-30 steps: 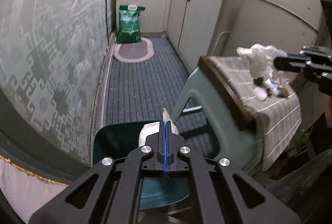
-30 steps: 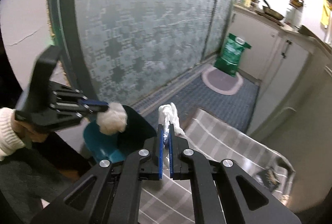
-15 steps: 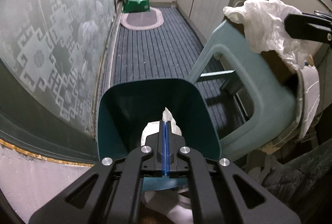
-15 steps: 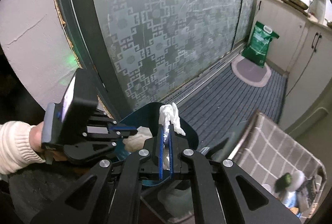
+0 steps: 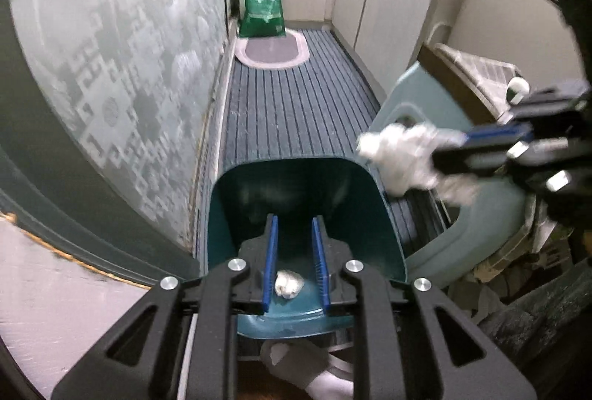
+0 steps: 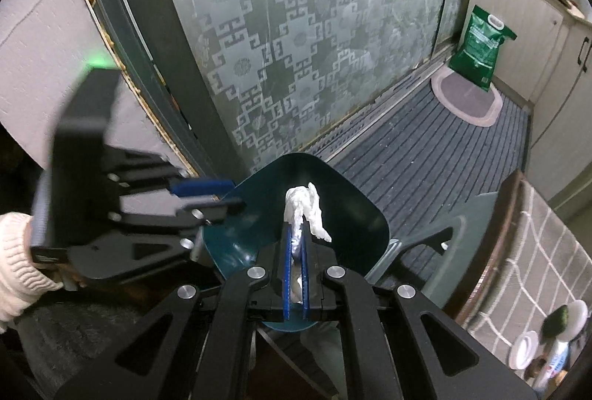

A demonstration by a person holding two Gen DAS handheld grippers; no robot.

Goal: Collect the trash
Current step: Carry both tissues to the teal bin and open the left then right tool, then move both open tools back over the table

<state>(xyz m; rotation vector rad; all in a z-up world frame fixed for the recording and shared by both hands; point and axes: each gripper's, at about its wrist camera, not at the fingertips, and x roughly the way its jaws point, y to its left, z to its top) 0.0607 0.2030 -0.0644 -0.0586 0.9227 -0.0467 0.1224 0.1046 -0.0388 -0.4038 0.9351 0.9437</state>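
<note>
A dark teal trash bin (image 5: pixel 299 192) stands on the floor below both grippers. My left gripper (image 5: pixel 294 237) is open over the bin, and a small crumpled tissue ball (image 5: pixel 288 283) lies at the bin's bottom between its fingers. My right gripper (image 6: pixel 295 244) is shut on a white crumpled tissue (image 6: pixel 305 207) and holds it above the bin (image 6: pixel 355 215). In the left wrist view the right gripper (image 5: pixel 462 141) comes in from the right with the tissue (image 5: pixel 403 155) at the bin's right rim. The left gripper (image 6: pixel 207 194) shows open at the bin's left.
A teal plastic stool (image 5: pixel 462 215) with a checked cloth (image 6: pixel 547 270) stands right of the bin, with small trash items (image 6: pixel 555 329) on it. A patterned glass door (image 6: pixel 296 30) runs along the left. A green bag (image 5: pixel 264 6) and oval mat (image 5: pixel 272 50) lie far down the striped floor.
My left gripper has opened and its tissue ball has dropped into the bin. My right gripper has carried its tissue closer, over the bin.
</note>
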